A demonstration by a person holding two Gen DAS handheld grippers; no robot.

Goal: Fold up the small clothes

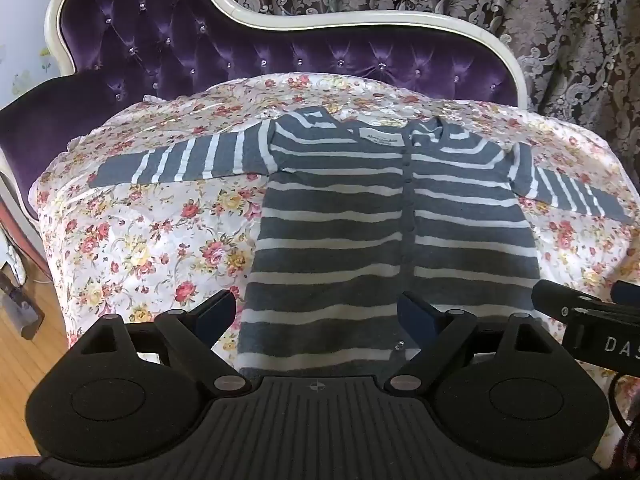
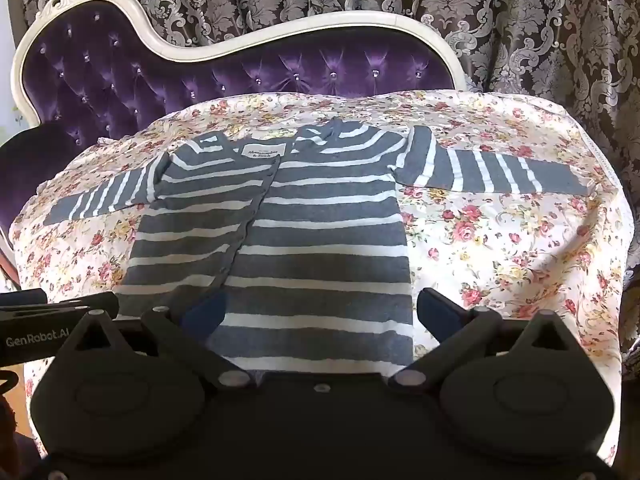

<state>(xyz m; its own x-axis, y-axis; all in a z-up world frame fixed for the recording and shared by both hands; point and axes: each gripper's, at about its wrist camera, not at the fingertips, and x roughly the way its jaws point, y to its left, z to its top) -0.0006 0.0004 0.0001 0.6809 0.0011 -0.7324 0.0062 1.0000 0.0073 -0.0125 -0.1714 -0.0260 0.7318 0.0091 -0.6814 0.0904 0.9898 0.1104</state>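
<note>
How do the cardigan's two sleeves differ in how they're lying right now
In the right wrist view, the right sleeve stretches straight out, nearly level; the left sleeve slants down toward its cuff. The right sleeve also has a small fold at the armpit. Both are grey with white stripes and a plain cuff, flat on the floral cover.

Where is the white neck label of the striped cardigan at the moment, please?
In both wrist views the white label sits at the cardigan's collar, on its far edge, toward the purple tufted backrest.

"GenRobot.AI" on left tool
</note>
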